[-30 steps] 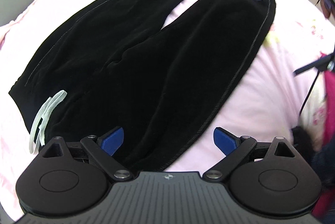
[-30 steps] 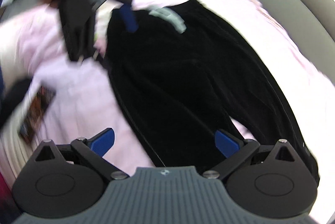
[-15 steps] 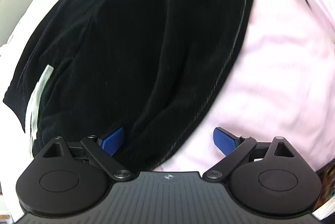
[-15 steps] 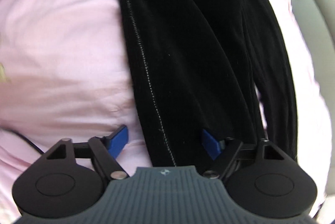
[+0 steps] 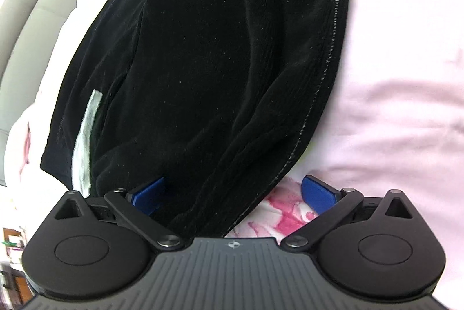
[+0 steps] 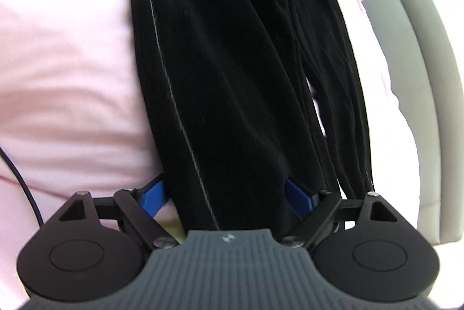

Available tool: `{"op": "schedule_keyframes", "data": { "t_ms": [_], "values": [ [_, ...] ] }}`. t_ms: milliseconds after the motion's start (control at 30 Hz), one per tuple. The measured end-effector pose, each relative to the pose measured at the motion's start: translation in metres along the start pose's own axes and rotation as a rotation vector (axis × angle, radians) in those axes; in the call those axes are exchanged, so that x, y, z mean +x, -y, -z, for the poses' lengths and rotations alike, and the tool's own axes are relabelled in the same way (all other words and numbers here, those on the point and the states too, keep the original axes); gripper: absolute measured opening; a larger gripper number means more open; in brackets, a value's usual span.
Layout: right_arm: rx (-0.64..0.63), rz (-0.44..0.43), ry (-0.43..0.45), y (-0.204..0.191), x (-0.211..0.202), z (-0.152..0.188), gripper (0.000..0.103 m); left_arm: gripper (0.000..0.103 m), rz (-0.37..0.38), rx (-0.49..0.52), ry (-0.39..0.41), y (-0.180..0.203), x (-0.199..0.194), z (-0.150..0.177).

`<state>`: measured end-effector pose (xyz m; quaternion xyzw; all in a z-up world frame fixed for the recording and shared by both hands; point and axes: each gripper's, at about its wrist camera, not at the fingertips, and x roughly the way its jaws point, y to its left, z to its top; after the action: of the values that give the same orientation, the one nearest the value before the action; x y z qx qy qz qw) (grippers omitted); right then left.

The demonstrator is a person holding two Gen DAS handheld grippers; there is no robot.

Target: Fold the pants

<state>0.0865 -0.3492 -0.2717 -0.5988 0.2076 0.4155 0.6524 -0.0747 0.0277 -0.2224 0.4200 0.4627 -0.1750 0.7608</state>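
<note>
Black pants (image 5: 220,54) lie on a pink bedsheet (image 5: 406,95), with a white drawstring (image 5: 85,141) near the waist at the left. My left gripper (image 5: 232,194) is open, its blue fingers either side of the waist-end edge of the fabric. In the right wrist view the pants (image 6: 232,63) stretch away as a long leg with a pale side seam. My right gripper (image 6: 229,195) is open, its jaws wide around the leg end, which fills the gap between them.
A grey padded headboard (image 6: 411,78) runs along the far side of the bed; it also shows in the left wrist view (image 5: 32,8). A black cable (image 6: 17,179) lies on the sheet at the left. A pink floral print (image 5: 287,211) shows under the left gripper.
Both grippers have come down low onto the pants, left at the waist end and right at the leg end. Fabric now sits between each pair of open fingers.
</note>
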Motion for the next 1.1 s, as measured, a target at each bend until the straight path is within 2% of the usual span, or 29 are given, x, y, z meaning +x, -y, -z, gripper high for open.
{"op": "schedule_keyframes", "data": {
  "t_ms": [100,133,167,267,367,400,467,500,600,633,667,900,1100],
  "values": [
    [0.006,0.039,-0.035,-0.002,0.005,0.01,0.076,0.103,0.01,-0.031,-0.007,-0.009,0.009,0.002],
    [-0.009,0.051,-0.061,-0.003,0.008,0.014,0.068,0.103,-0.012,-0.037,-0.009,-0.01,0.011,0.002],
    [-0.026,0.063,-0.081,-0.004,0.011,0.021,0.067,0.103,-0.038,-0.047,-0.015,-0.011,0.015,0.003],
    [0.024,0.088,-0.067,0.0,0.011,0.034,0.067,0.103,-0.067,-0.077,-0.009,-0.004,0.011,0.002],
    [-0.001,0.124,-0.064,-0.001,0.01,0.037,0.066,0.102,-0.082,-0.025,0.019,0.006,0.001,0.004],
    [0.0,0.133,-0.067,0.0,0.009,0.038,0.064,0.075,-0.096,-0.003,0.028,0.009,-0.004,0.004],
    [0.017,0.151,-0.075,0.002,0.006,0.046,0.061,0.05,-0.132,0.042,0.031,0.013,-0.005,0.005],
    [0.025,0.158,-0.077,0.004,0.008,0.047,0.06,0.045,-0.134,0.053,0.037,0.013,-0.005,0.006],
    [0.047,0.181,-0.073,0.008,0.008,0.054,0.043,0.037,-0.131,0.053,0.049,0.012,-0.009,0.009],
    [0.043,0.185,-0.071,0.009,0.006,0.056,0.018,0.034,-0.131,0.048,0.054,0.014,-0.014,0.008],
    [0.04,0.194,-0.069,0.005,0.004,0.056,0.003,0.032,-0.132,0.035,0.063,0.011,-0.017,0.008],
    [0.172,0.384,-0.015,0.019,-0.025,0.059,0.0,0.022,-0.162,-0.085,0.15,-0.015,-0.045,0.002],
    [0.172,0.426,-0.001,0.04,-0.023,0.06,0.0,0.021,-0.197,-0.13,0.208,-0.055,-0.067,-0.017]
  ]
}}
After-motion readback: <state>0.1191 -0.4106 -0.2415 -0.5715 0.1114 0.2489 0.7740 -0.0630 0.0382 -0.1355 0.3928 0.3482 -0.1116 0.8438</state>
